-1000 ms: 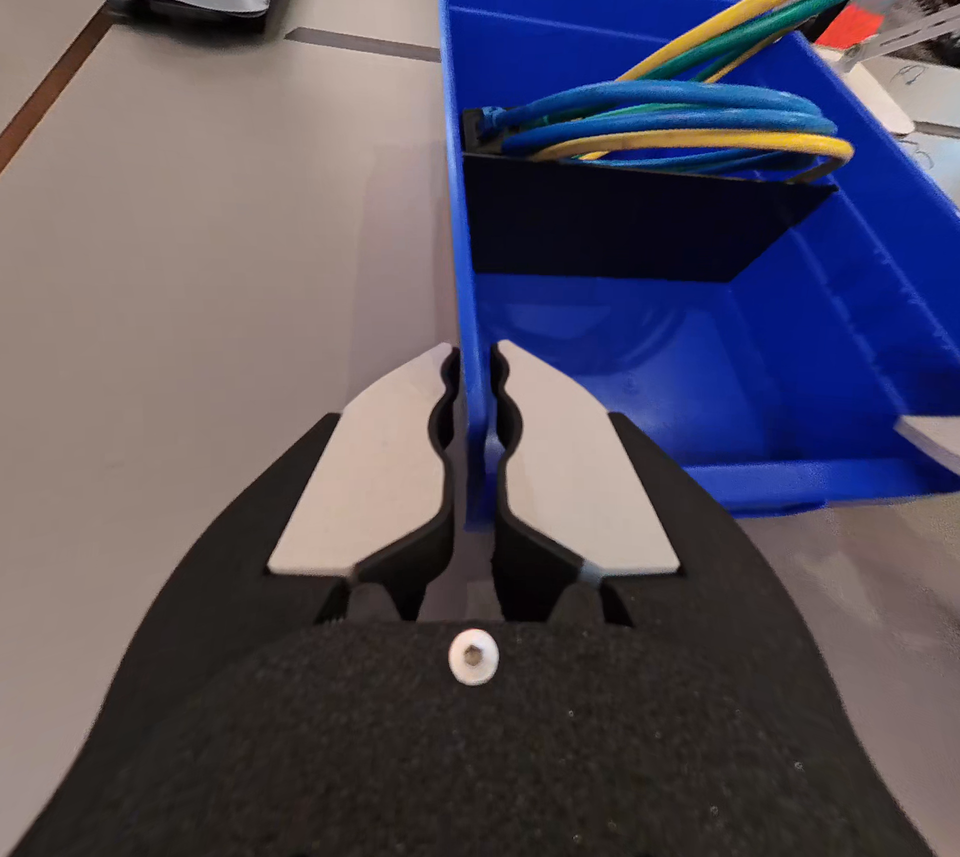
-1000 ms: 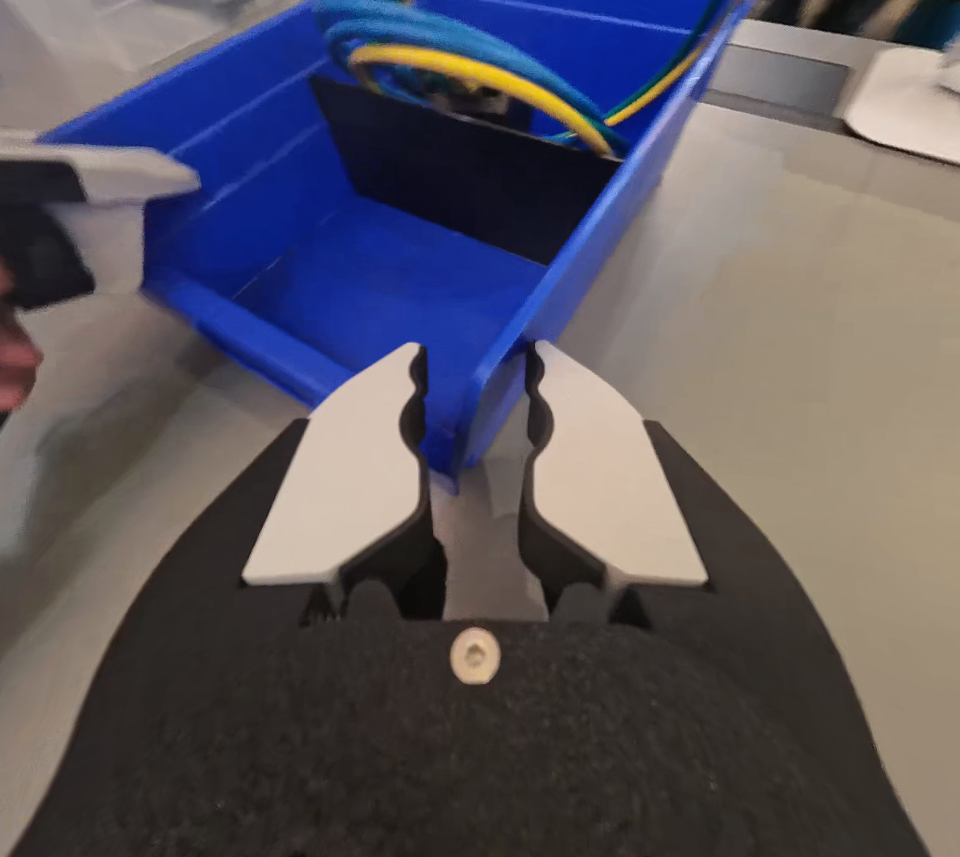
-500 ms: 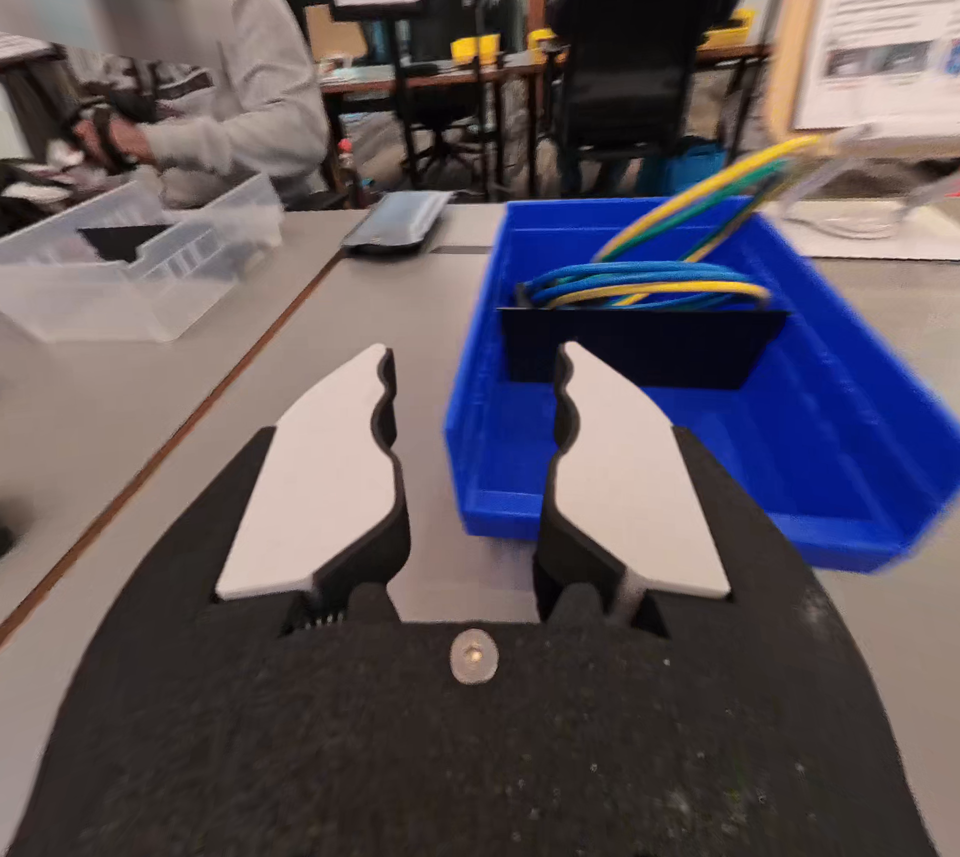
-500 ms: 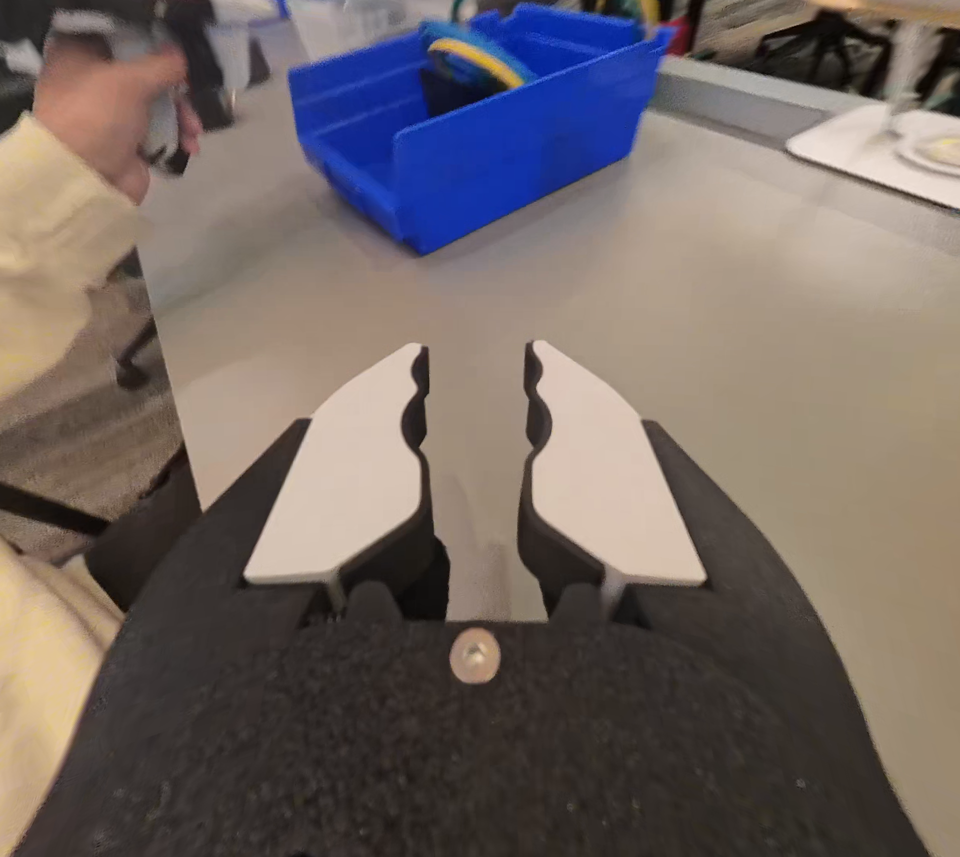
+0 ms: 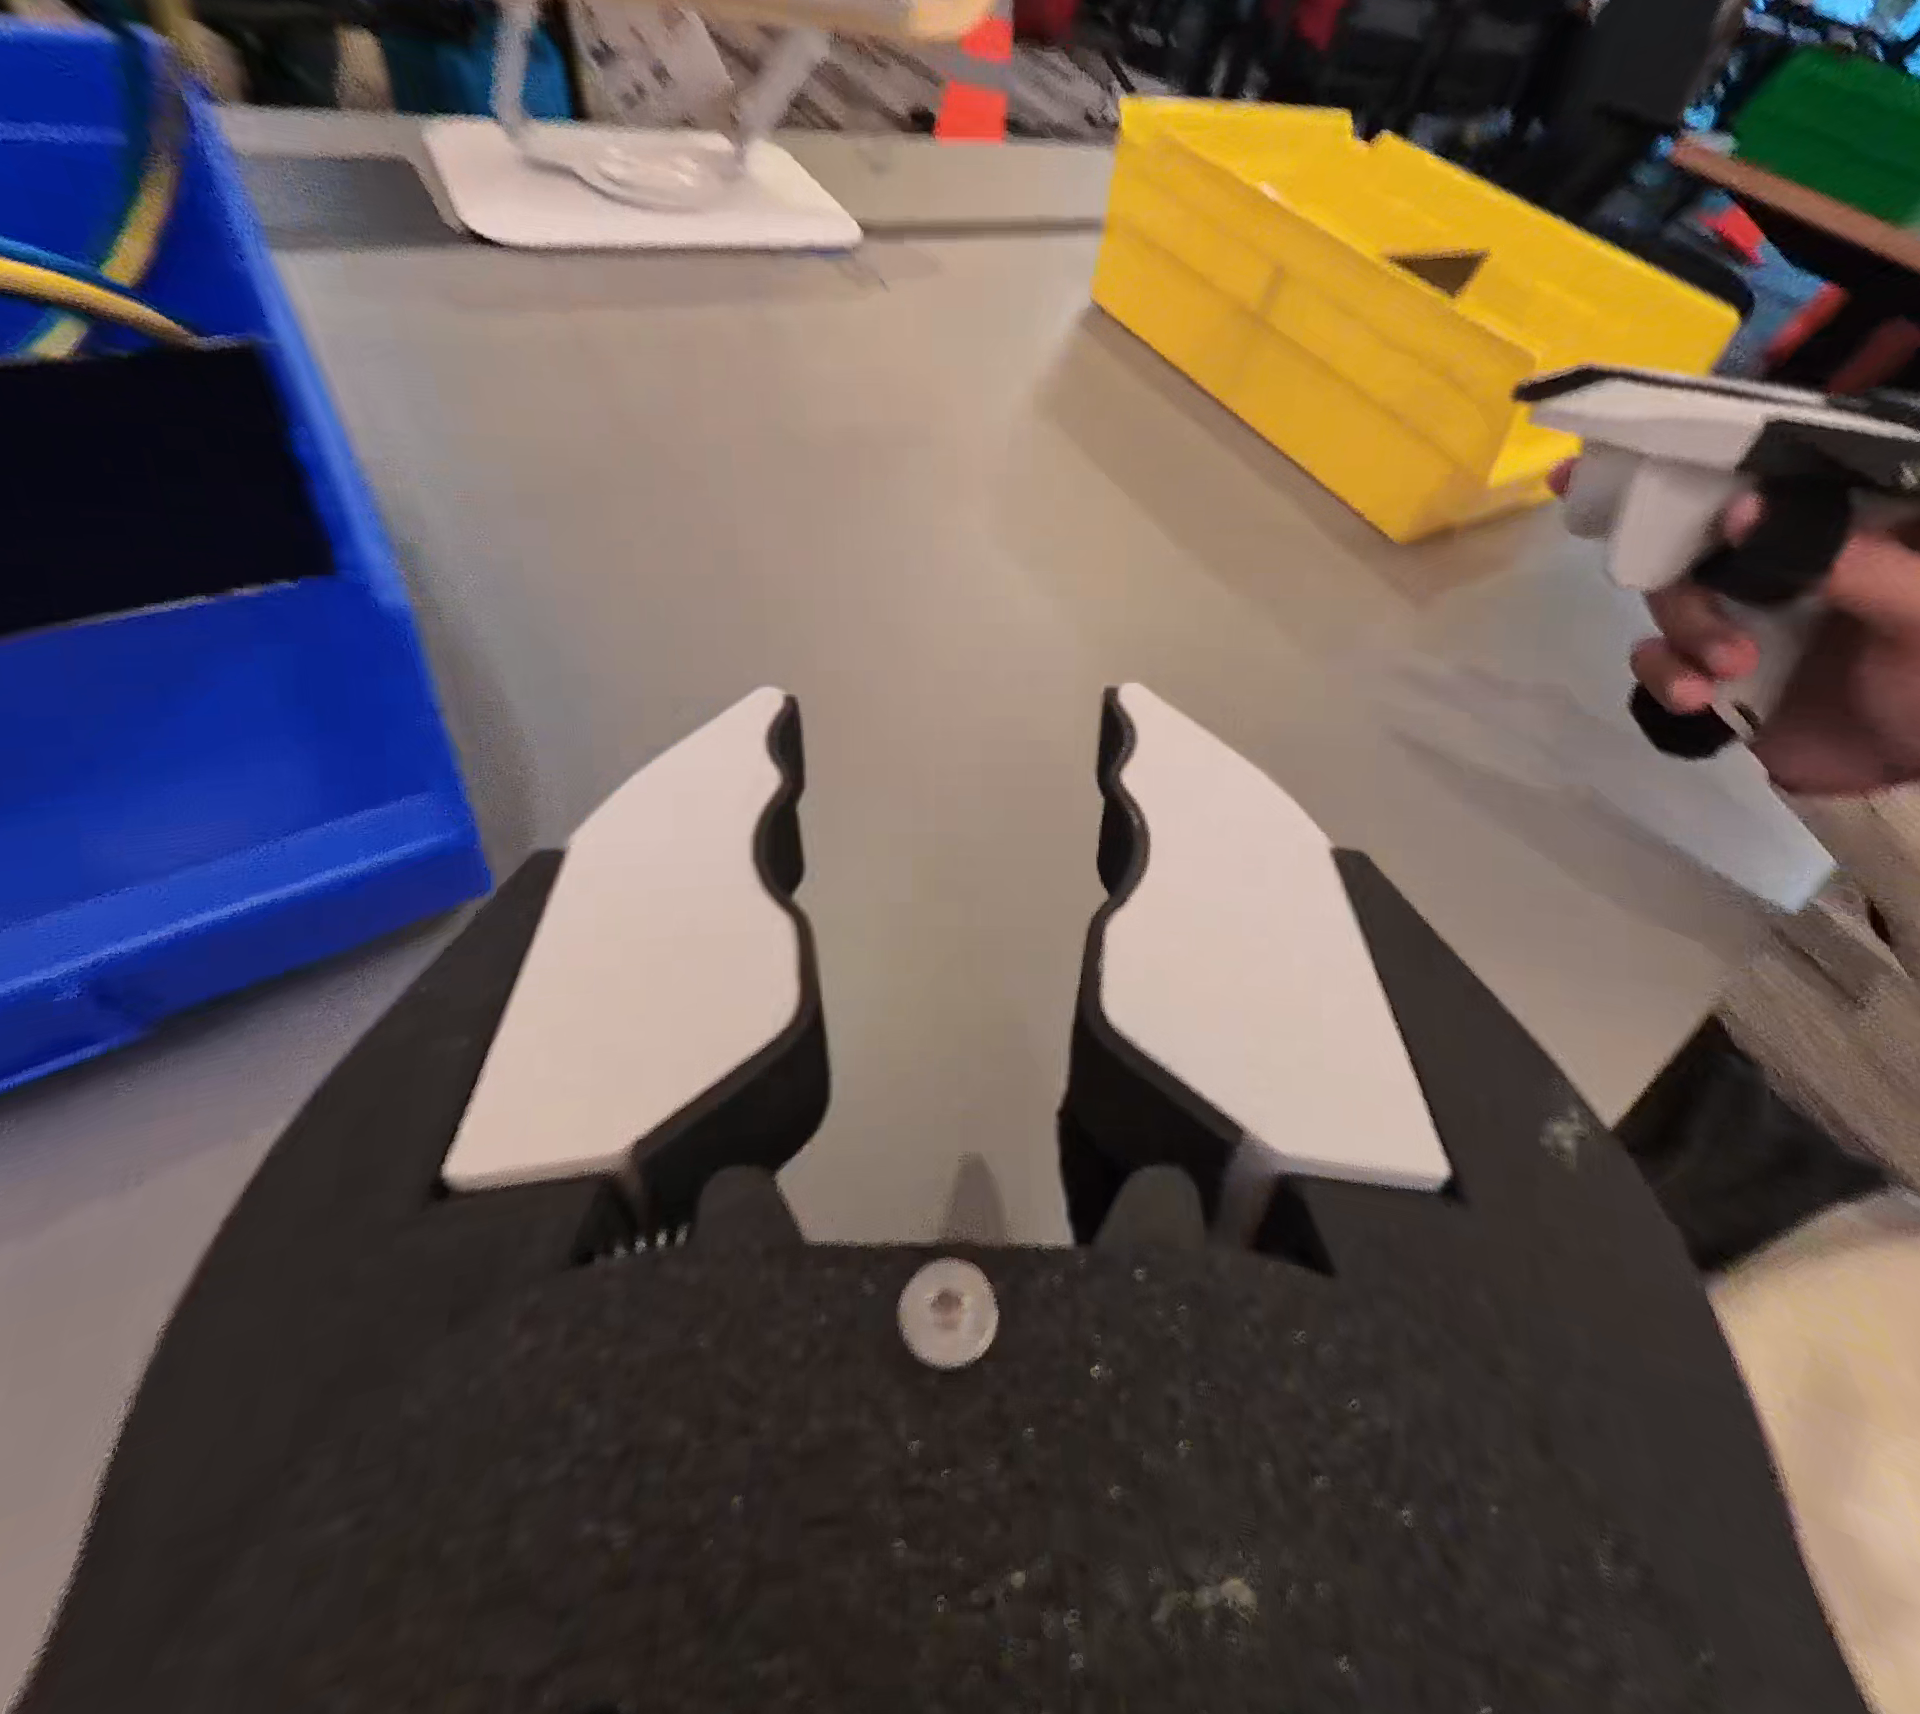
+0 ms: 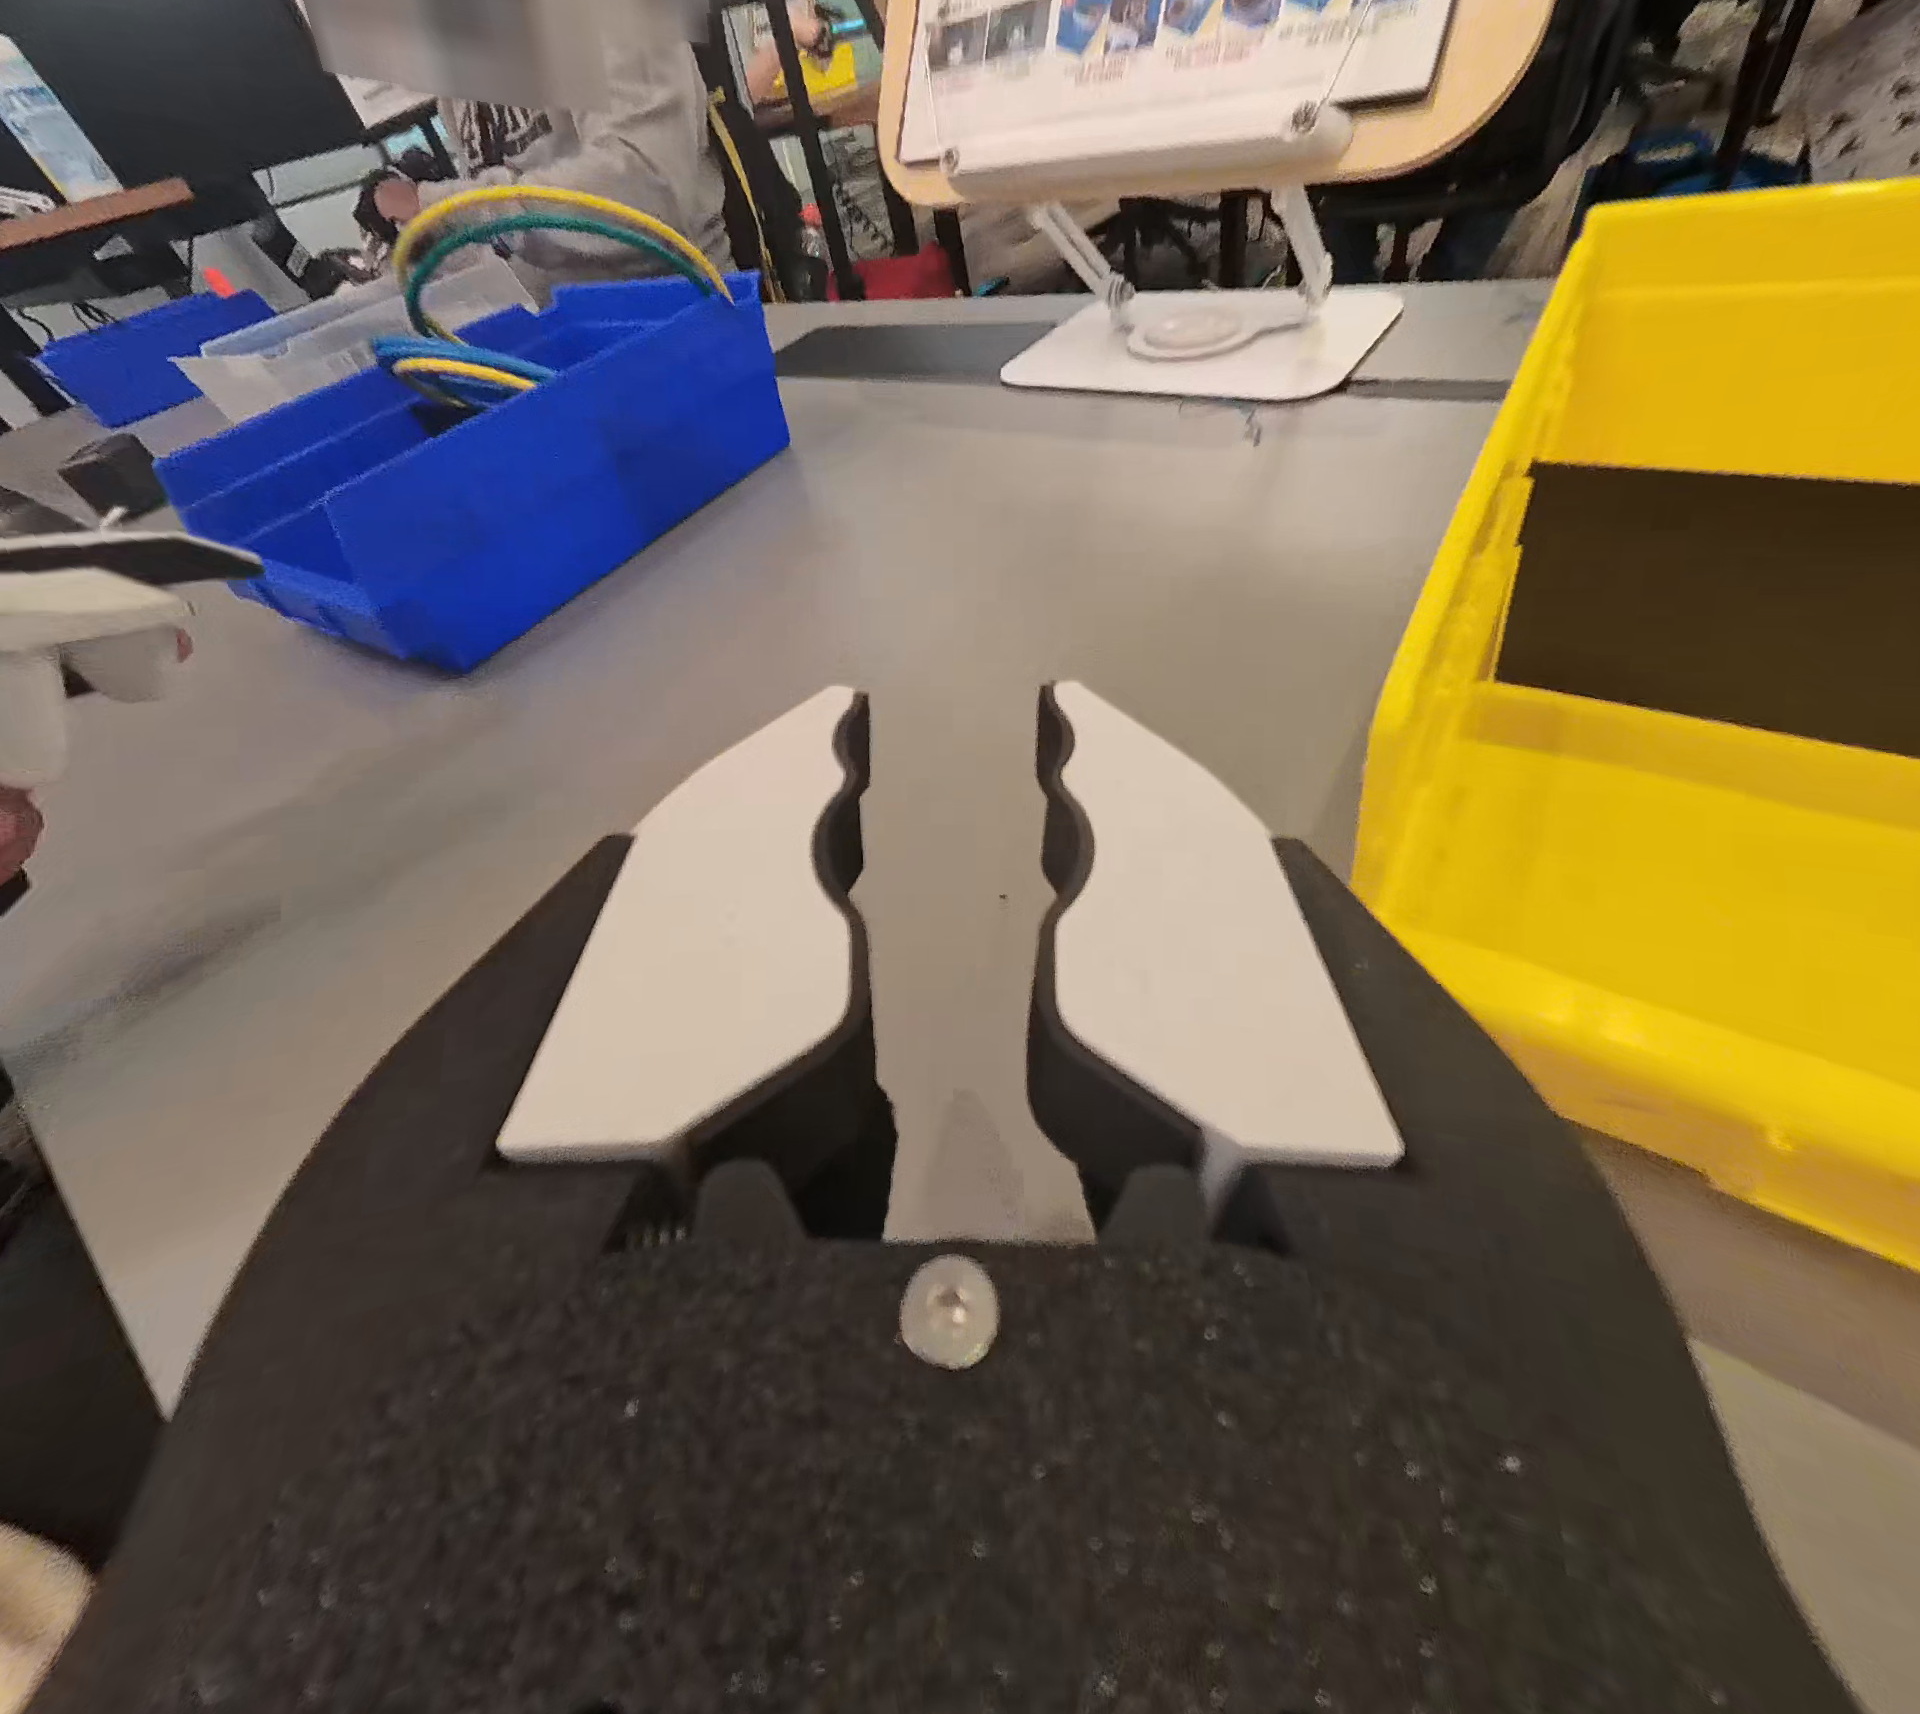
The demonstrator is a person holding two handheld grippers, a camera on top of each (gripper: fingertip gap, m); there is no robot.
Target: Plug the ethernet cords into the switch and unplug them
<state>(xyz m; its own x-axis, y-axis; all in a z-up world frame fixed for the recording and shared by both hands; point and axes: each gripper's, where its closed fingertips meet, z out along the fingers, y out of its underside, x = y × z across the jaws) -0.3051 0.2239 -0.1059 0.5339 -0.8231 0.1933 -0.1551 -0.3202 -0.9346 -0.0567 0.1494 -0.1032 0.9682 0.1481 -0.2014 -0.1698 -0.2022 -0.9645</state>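
Observation:
A blue bin [image 6: 499,511] stands on the grey table at the left, holding coiled blue, yellow and green ethernet cords [image 6: 468,371] behind a black divider; the switch is hidden. The bin also shows at the left edge of the left wrist view [image 5: 187,729]. My left gripper [image 5: 948,708] is open and empty over bare table, to the right of the bin. My right gripper [image 6: 951,698] is open and empty, over the table between the blue bin and a yellow bin [image 6: 1662,833]. The right gripper [image 5: 1662,428] also shows at the right of the left wrist view, held by a hand.
The yellow bin [image 5: 1351,314] has a black divider [image 6: 1714,604]. A board with a sheet on a white stand [image 6: 1195,334] stands at the table's back. A clear plastic box [image 6: 312,345] sits behind the blue bin. People sit at tables beyond.
Both grippers have let go of the blue bin's front corners, opened and drawn back. The left has swung right towards the yellow bin; the right has pulled far back and turned right.

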